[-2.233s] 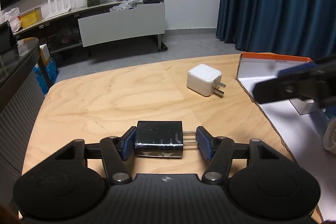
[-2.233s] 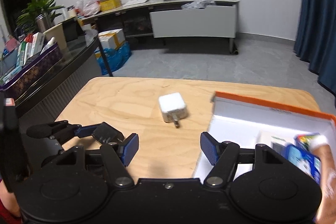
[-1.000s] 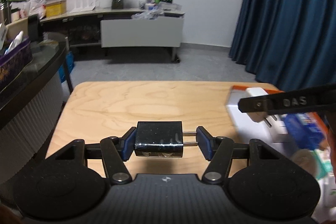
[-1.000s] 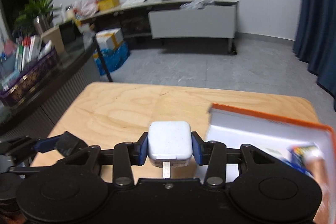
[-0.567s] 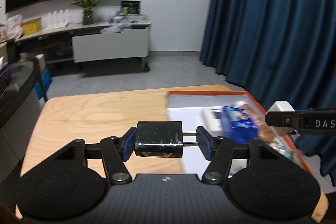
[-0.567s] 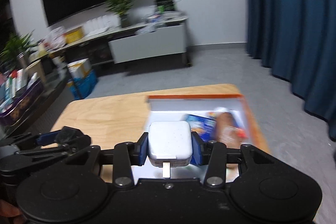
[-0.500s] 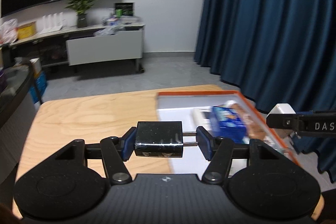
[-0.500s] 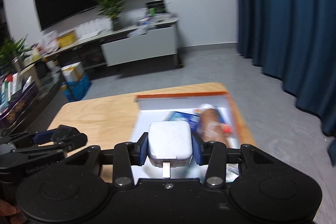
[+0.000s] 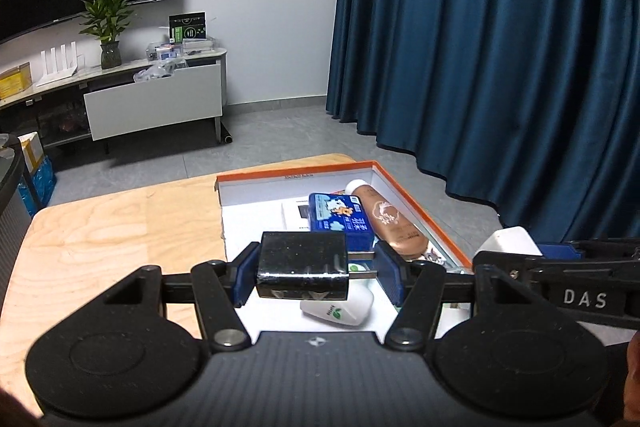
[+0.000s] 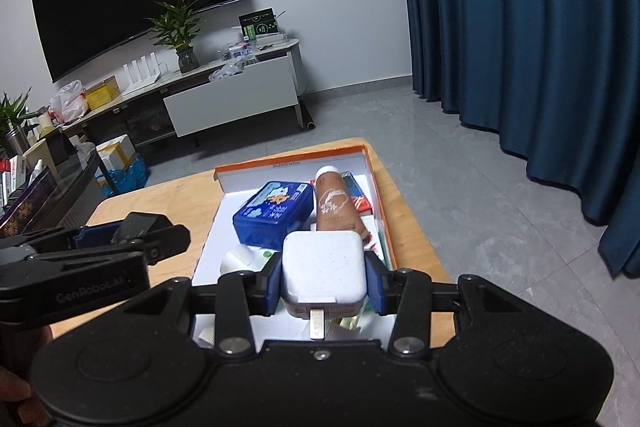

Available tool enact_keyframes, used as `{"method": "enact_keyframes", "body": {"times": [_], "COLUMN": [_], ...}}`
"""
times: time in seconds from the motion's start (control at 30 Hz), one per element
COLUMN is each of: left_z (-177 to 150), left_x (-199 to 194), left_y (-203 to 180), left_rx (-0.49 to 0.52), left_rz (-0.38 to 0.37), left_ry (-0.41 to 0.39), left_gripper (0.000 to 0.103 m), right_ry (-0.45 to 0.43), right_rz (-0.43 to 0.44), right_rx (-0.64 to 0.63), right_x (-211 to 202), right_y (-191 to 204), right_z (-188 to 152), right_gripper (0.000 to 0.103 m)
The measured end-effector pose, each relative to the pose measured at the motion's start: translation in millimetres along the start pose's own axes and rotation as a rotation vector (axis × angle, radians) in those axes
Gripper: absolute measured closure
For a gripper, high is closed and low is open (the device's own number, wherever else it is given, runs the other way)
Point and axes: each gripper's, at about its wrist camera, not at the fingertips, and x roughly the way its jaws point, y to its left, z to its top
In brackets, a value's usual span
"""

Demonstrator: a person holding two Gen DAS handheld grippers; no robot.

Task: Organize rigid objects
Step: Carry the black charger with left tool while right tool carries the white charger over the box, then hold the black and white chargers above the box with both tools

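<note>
Box [image 10: 370,163] on table [image 9: 100,227], right end. In box: tin [image 10: 274,213] left of tube [image 10: 334,205], touching; bottle [image 9: 340,311] nearer cam. TV stand [image 10: 224,99] behind; curtain [image 10: 520,27] right.

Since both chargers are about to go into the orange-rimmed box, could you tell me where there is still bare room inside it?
In the box, the barest patch is the white floor along its left wall, left of the blue pack, and the strip behind that pack under the far wall. The middle and right side are crowded: blue pack, brown tube, small cartons. The wooden table left of the box is also free.
</note>
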Motion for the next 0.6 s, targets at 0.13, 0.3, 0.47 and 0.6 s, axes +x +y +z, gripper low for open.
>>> {"method": "enact_keyframes", "body": {"times": [0.13, 0.3, 0.47, 0.6], "left_z": [-6.1, -14.1, -15.9, -17.7], "left_x": [-1.7, -5.6, -8.4, -9.8], "left_y": [-3.6, -8.9, -9.7, -11.9], "left_rx": [-0.001, -0.005, -0.007, -0.004], "left_rz": [0.005, 0.008, 0.011, 0.016], "left_ry": [0.011, 0.030, 0.031, 0.029], "left_gripper": [0.042, 0.042, 0.042, 0.042], "right_ry": [-0.007, -0.007, -0.011, -0.011], "right_rz": [0.008, 0.017, 0.022, 0.024], "right_rx": [0.002, 0.008, 0.002, -0.003], "right_x": [-2.6, -3.8, -4.5, -3.9], "right_y": [1.2, 2.2, 5.3, 6.3], "right_z": [-2.1, -4.6, -4.6, -5.5], "right_gripper": [0.052, 0.052, 0.052, 0.052]}}
